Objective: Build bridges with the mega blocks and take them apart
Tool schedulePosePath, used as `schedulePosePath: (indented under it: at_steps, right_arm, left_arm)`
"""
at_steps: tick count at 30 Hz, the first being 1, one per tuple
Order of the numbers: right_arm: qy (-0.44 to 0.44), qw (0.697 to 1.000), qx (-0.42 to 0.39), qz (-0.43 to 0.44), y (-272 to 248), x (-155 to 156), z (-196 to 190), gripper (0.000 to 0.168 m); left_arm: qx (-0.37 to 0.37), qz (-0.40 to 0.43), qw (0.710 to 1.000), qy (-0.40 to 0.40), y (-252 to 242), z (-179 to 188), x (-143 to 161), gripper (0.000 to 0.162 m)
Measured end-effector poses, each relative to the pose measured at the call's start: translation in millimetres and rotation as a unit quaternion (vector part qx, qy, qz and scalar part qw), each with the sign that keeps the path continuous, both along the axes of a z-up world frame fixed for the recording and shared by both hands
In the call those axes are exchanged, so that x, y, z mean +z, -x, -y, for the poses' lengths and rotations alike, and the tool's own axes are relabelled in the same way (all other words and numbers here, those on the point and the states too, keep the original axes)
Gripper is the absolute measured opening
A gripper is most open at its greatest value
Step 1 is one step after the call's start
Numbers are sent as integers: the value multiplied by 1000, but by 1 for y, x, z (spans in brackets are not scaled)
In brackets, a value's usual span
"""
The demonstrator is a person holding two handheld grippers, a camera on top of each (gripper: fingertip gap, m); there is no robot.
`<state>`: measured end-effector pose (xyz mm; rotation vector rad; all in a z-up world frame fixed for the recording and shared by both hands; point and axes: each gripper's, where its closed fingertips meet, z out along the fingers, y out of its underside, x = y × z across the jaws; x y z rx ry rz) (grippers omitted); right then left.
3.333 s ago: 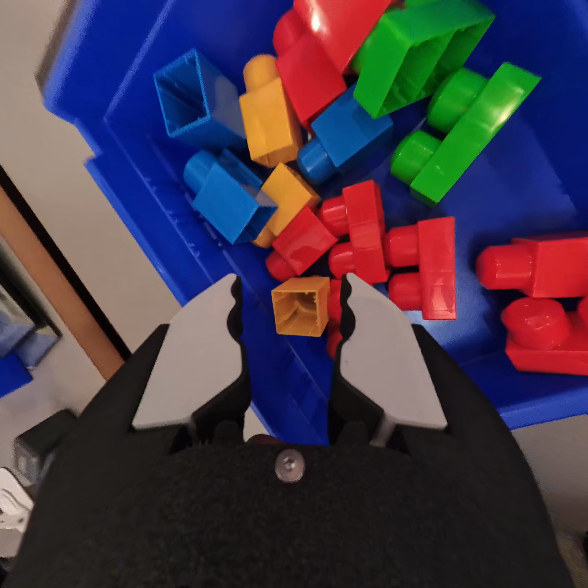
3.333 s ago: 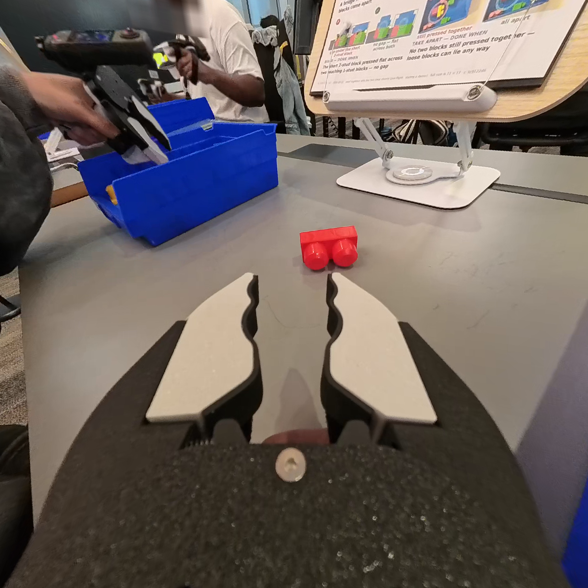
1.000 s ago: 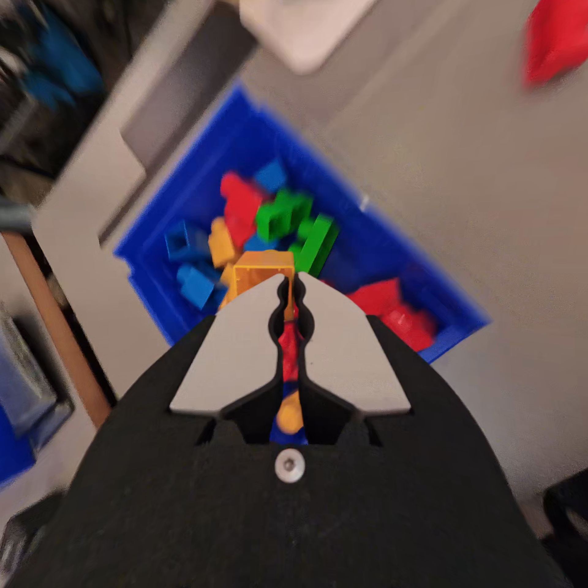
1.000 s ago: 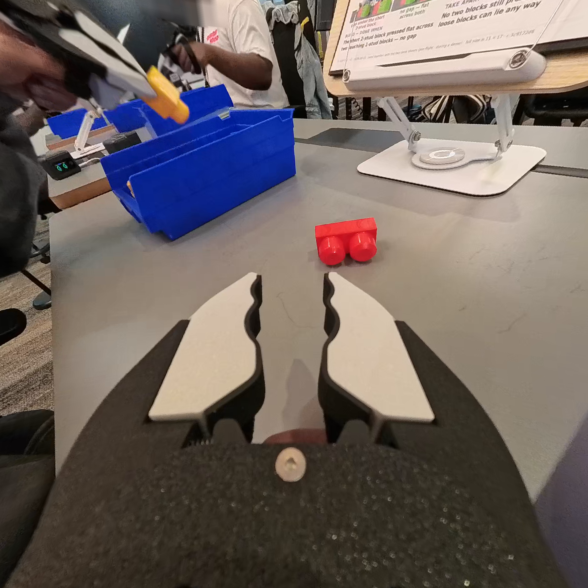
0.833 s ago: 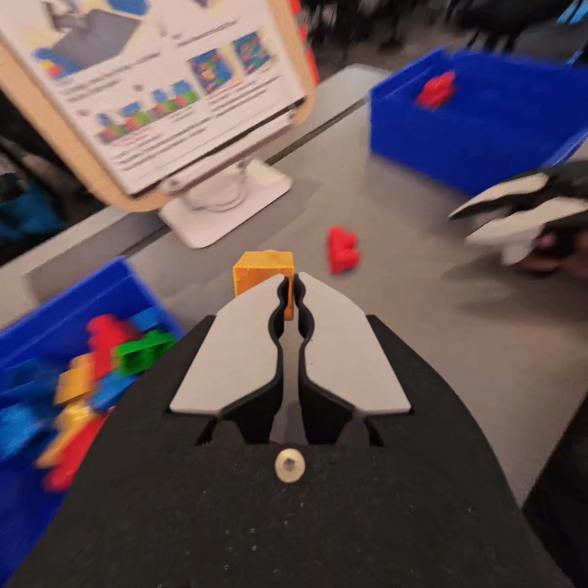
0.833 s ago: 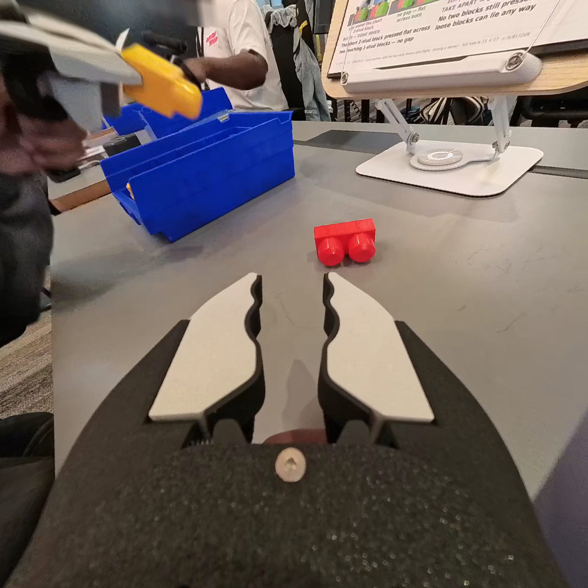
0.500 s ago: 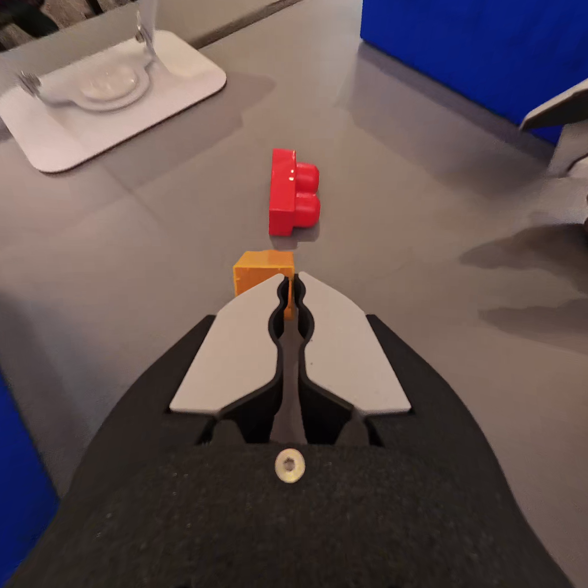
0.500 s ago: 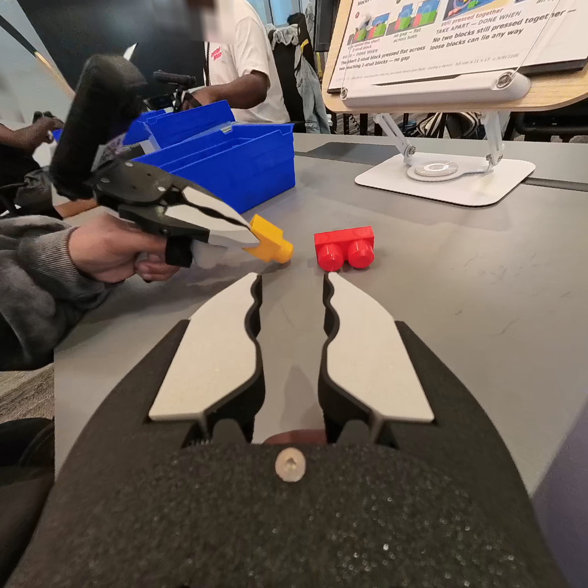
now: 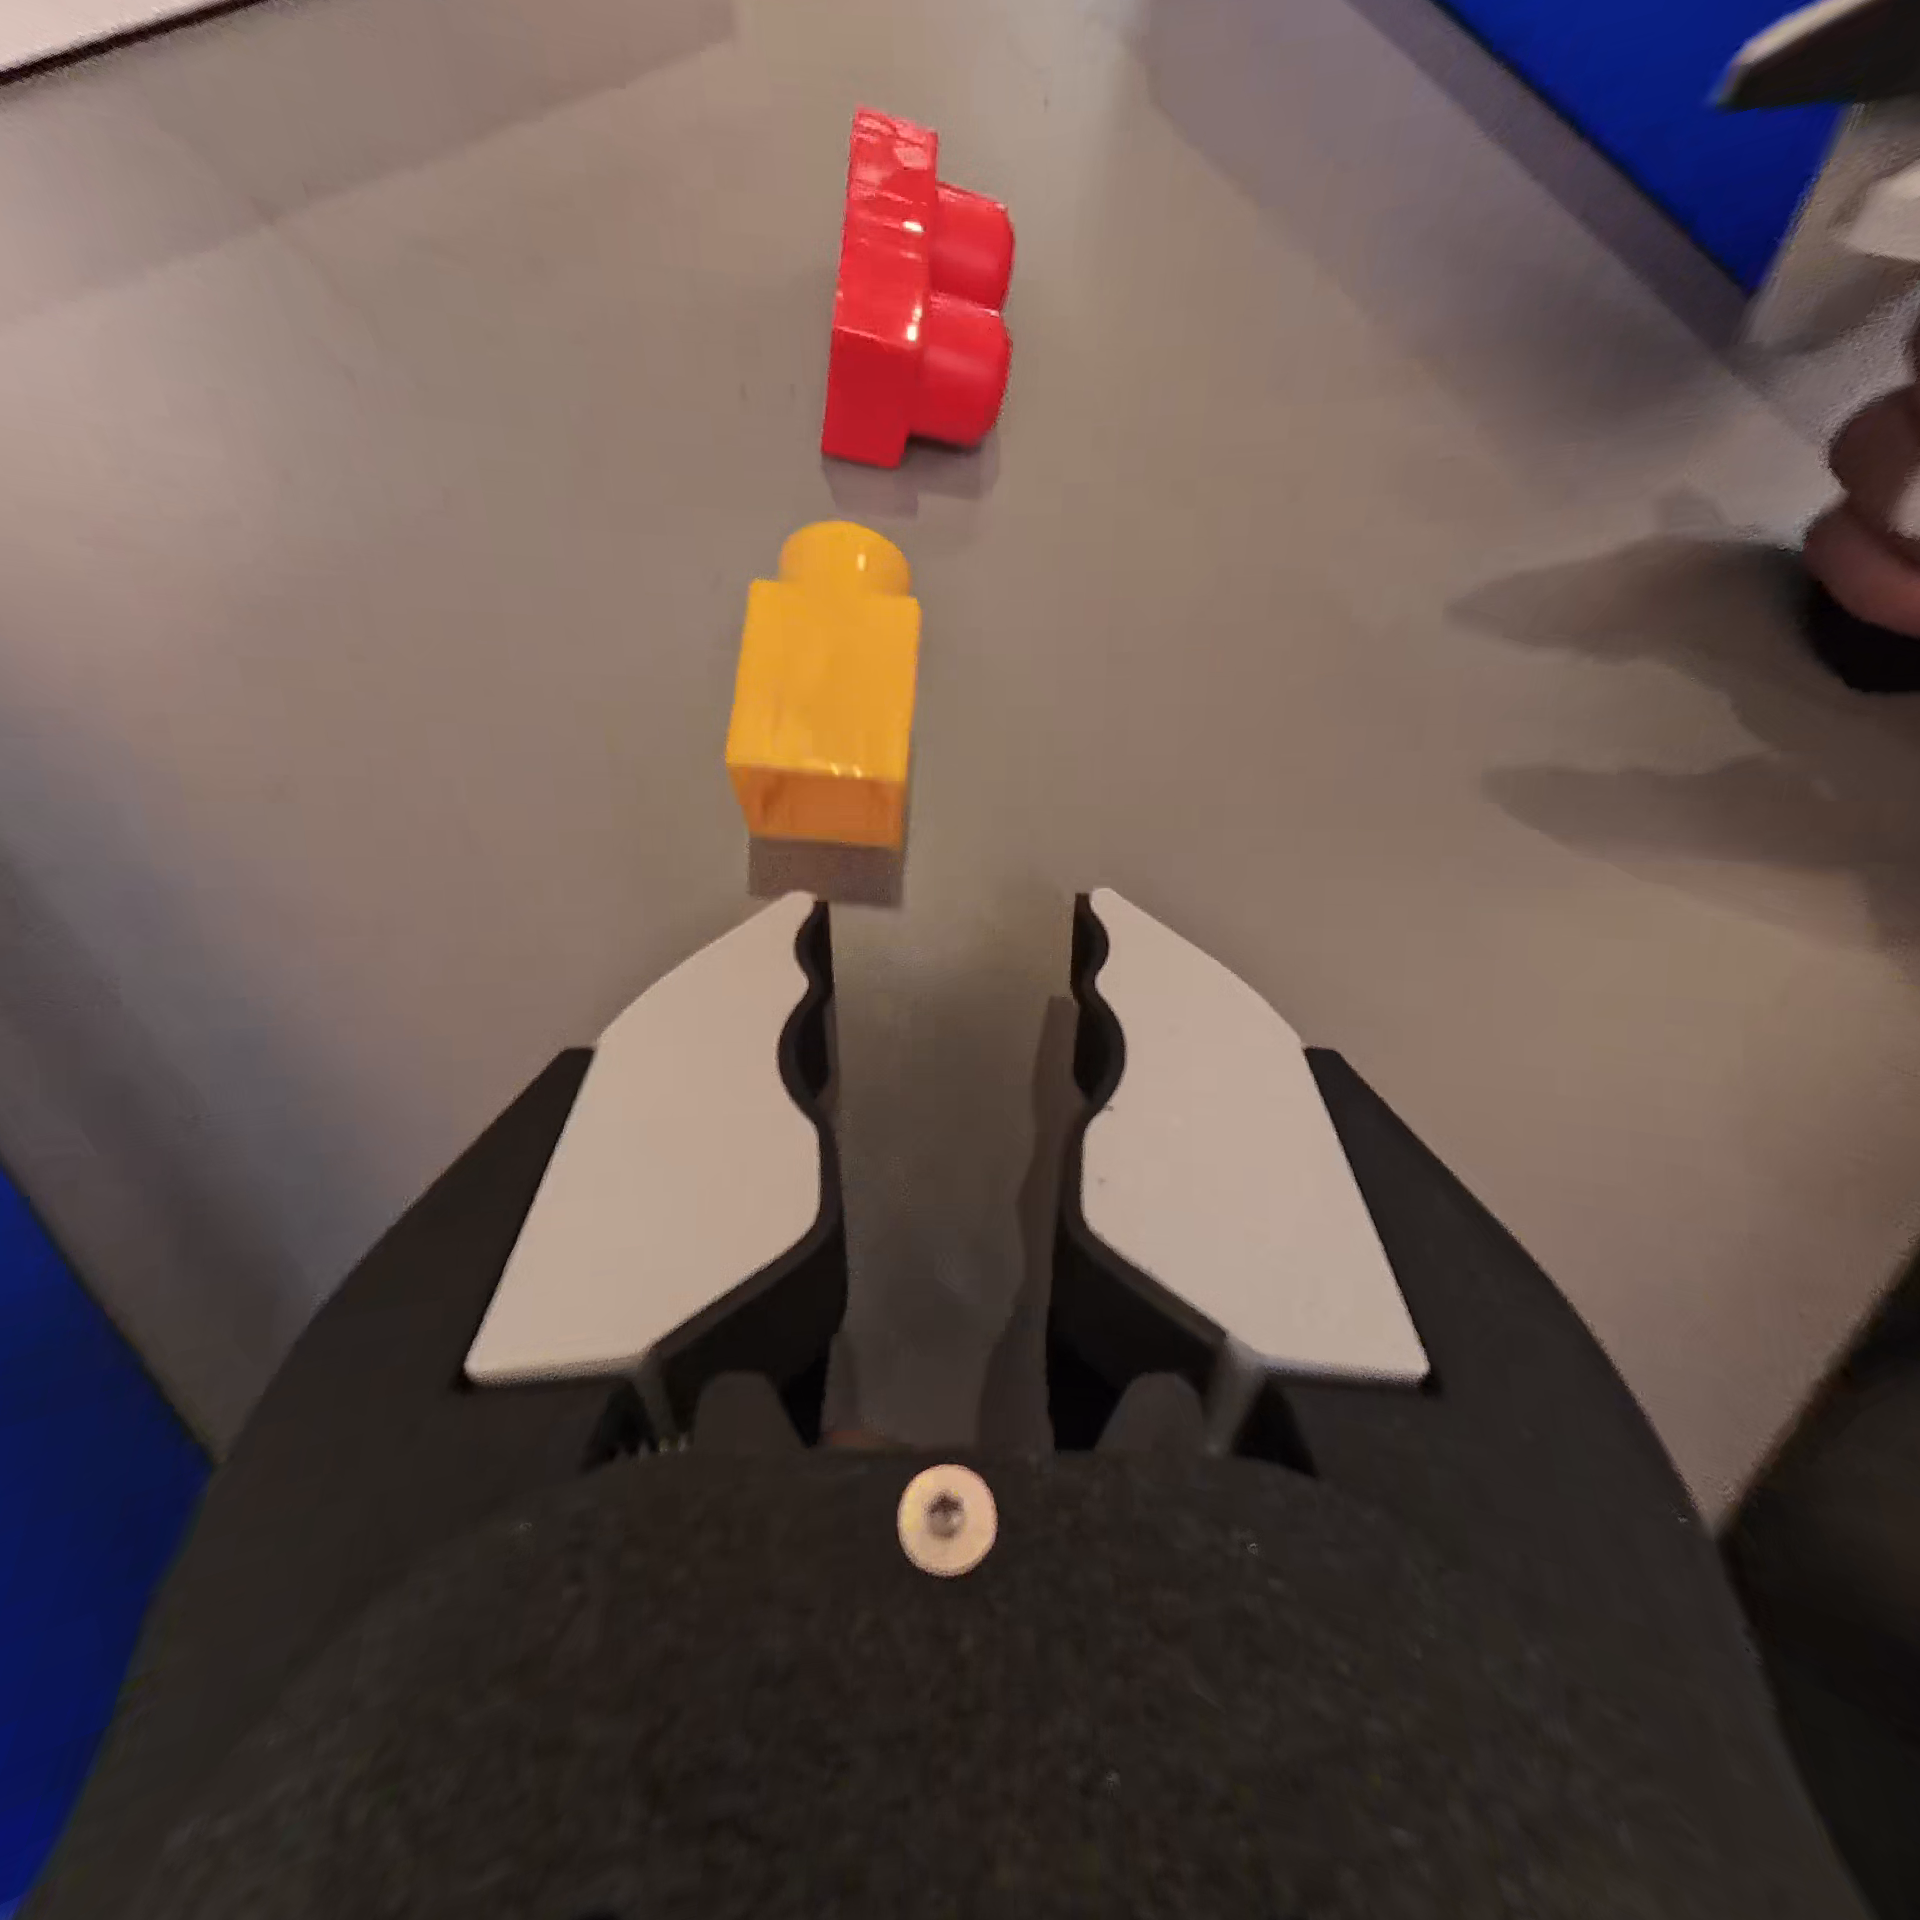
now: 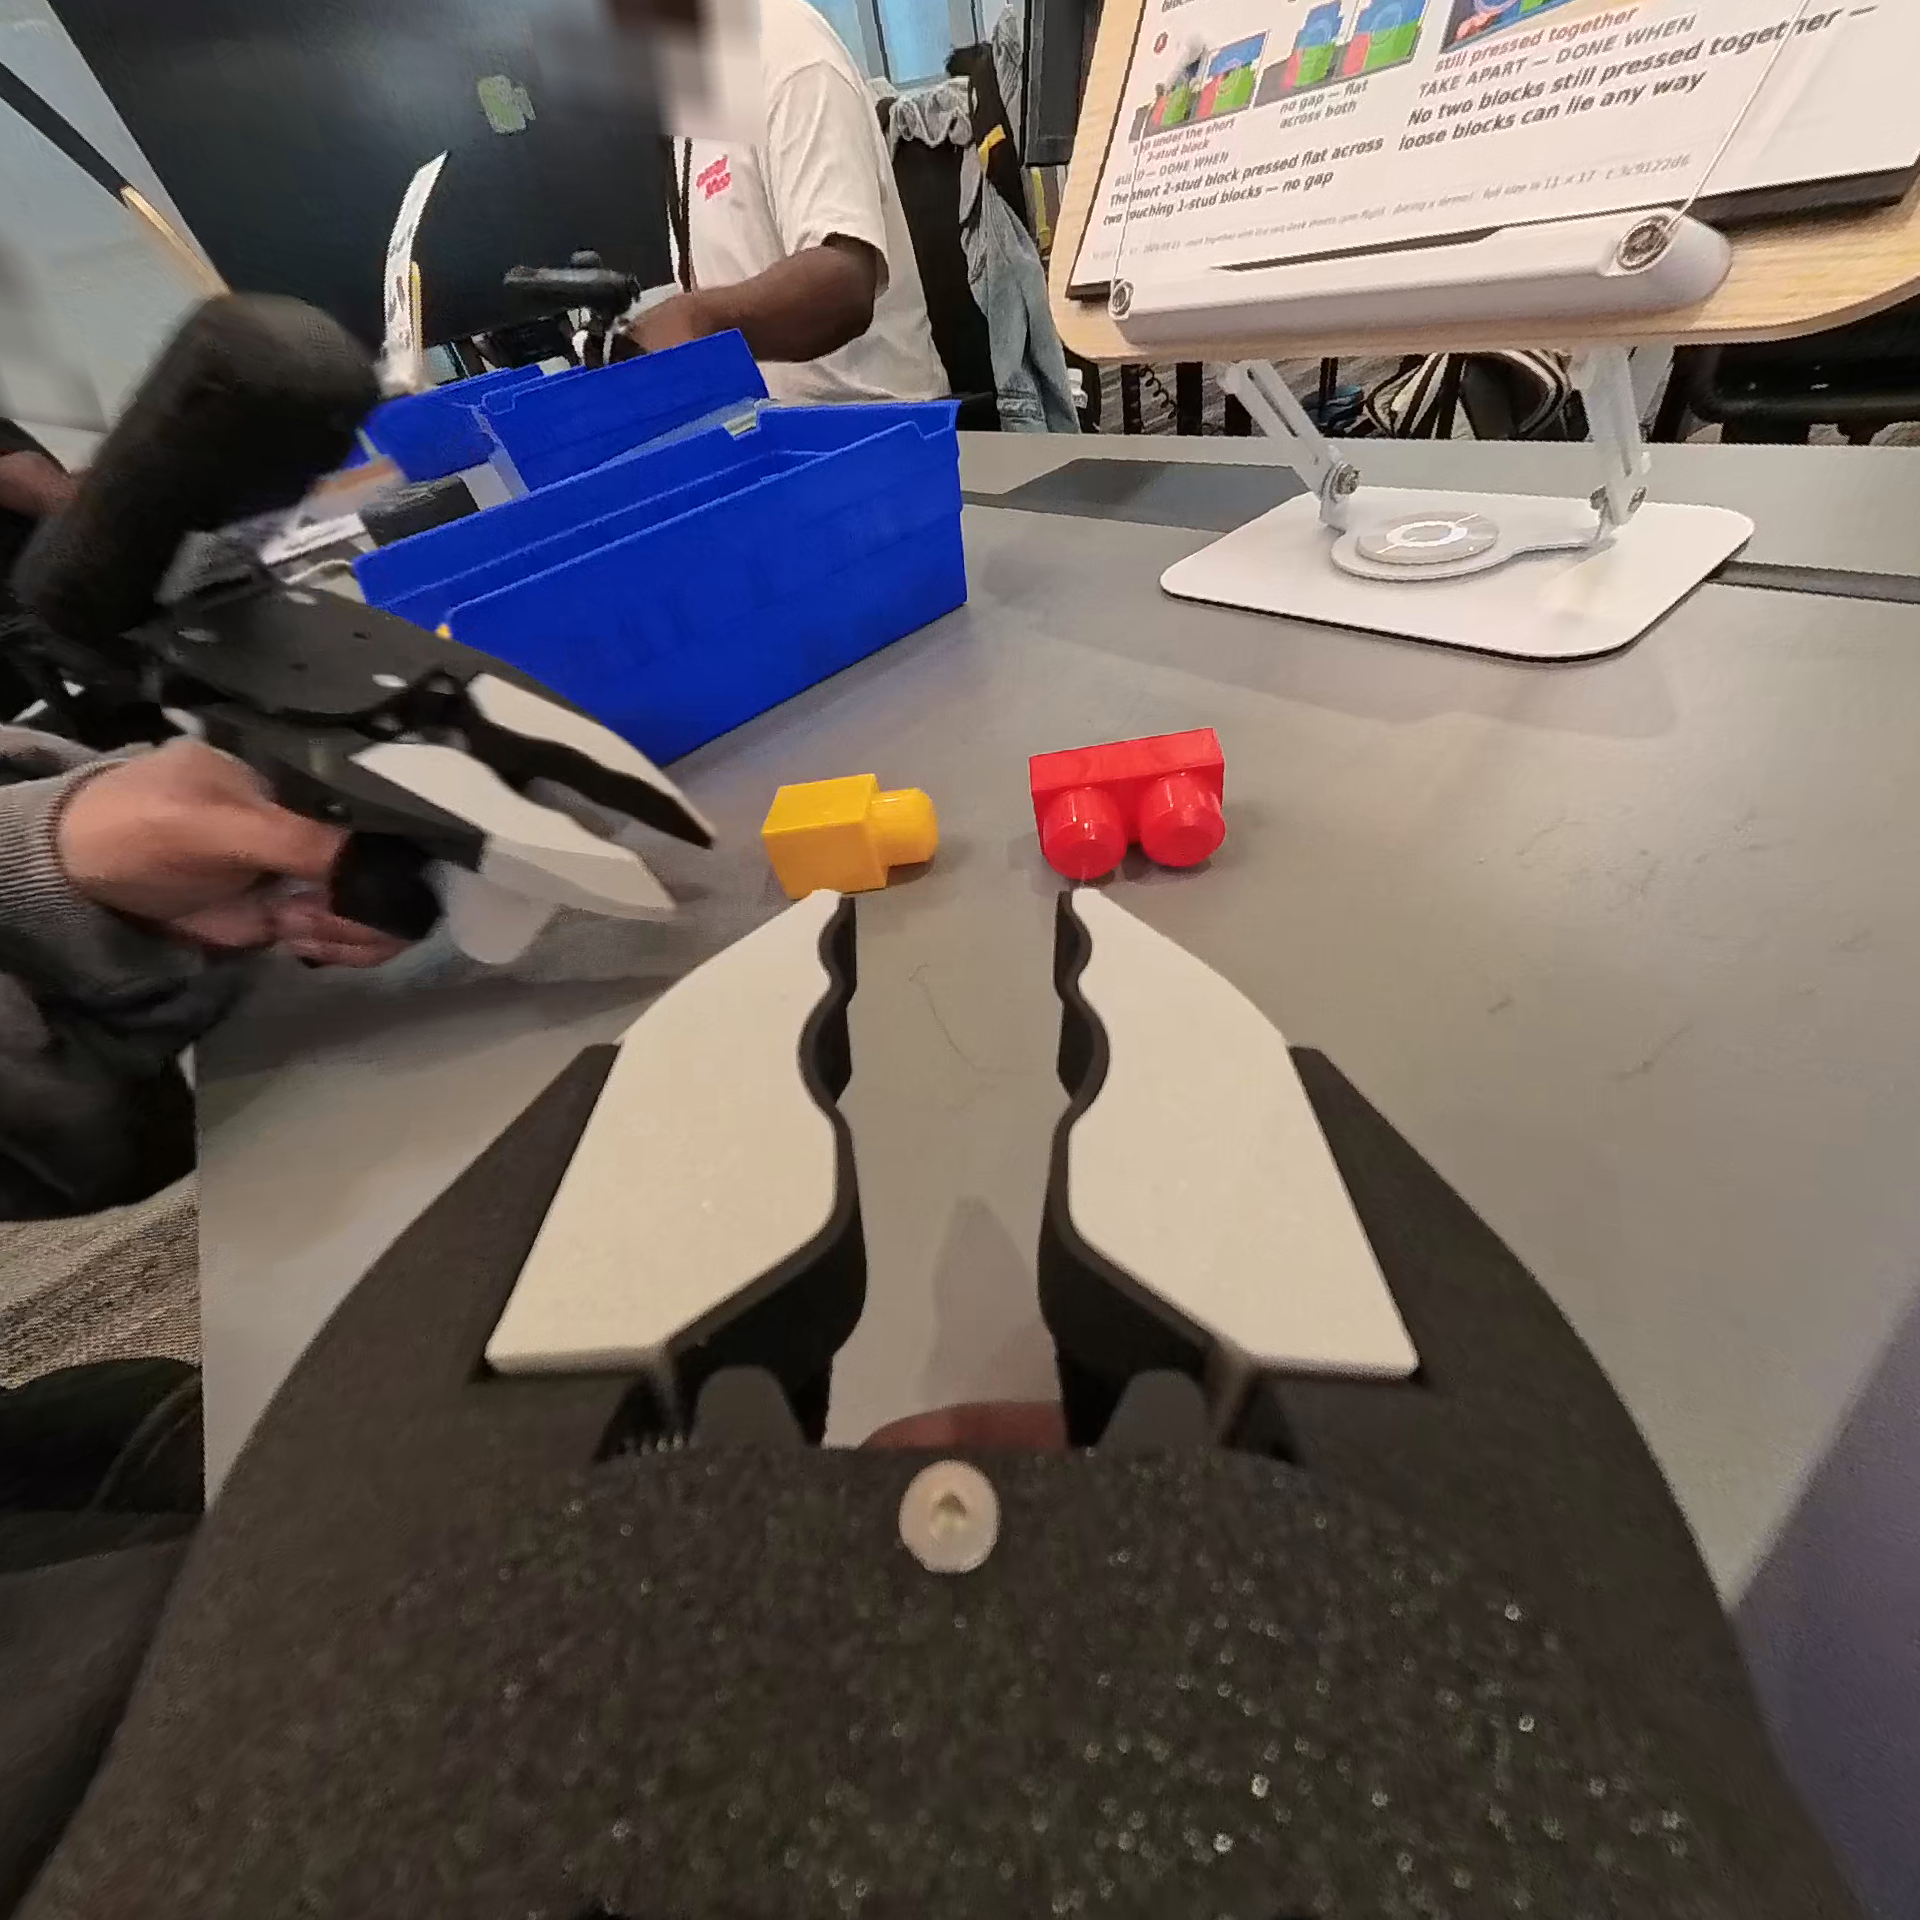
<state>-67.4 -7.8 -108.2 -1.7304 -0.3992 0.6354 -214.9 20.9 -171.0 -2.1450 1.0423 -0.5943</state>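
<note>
A yellow one-stud block (image 9: 826, 707) lies on its side on the grey table (image 9: 364, 520), its stud pointing at a red two-stud block (image 9: 914, 301) that also lies on its side. My left gripper (image 9: 945, 909) is open and empty, just behind the yellow block. In the right wrist view the yellow block (image 10: 847, 831) lies left of the red block (image 10: 1132, 800), and the left gripper (image 10: 665, 852) hovers open at the left. My right gripper (image 10: 951, 909) is open and empty, a little short of both blocks.
A blue bin (image 10: 686, 582) stands at the back left of the table, with more blue bins behind it. A white stand (image 10: 1455, 571) holds an instruction sheet at the back right. Another blue bin (image 9: 1662, 114) lies past the red block. A person sits beyond the table. Measured from the fingertips, the yellow one-stud block (image 9: 826, 707) is 4 centimeters or so from the left gripper and 15 centimeters from the right. The right camera catches it too, in the right wrist view (image 10: 802, 804).
My left gripper carried the yellow block from the bin to the table, set it down near the red block, opened and drew back. The right gripper has barely moved.
</note>
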Motion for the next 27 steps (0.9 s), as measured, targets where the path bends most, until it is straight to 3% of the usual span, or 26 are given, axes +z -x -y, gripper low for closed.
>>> schedulePosePath:
  at_steps: [6, 11, 13, 19, 27]
  right_arm:
    - [6, 1000, 1, -1, 0, -1, -1, 36]
    - [19, 1000, 9, -3, 2, -4, -2, 36]
    - [21, 1000, 11, -4, 2, -4, -2, 36]
    - [22, 1000, 10, -3, 2, -5, -2, 36]
    - [23, 1000, 9, -7, 1, -4, -3, 35]
  left_arm:
    - [-12, 22, 999, -42, 49, 49, 61, 43]
    - [24, -35, 995, -91, 126, 31, 97, 42]
    - [22, -76, 991, -104, 151, 16, 99, 41]
    - [-86, -204, 968, -119, 176, -23, 76, 47]
    - [-153, -209, 964, -63, 166, -76, 53, 49]
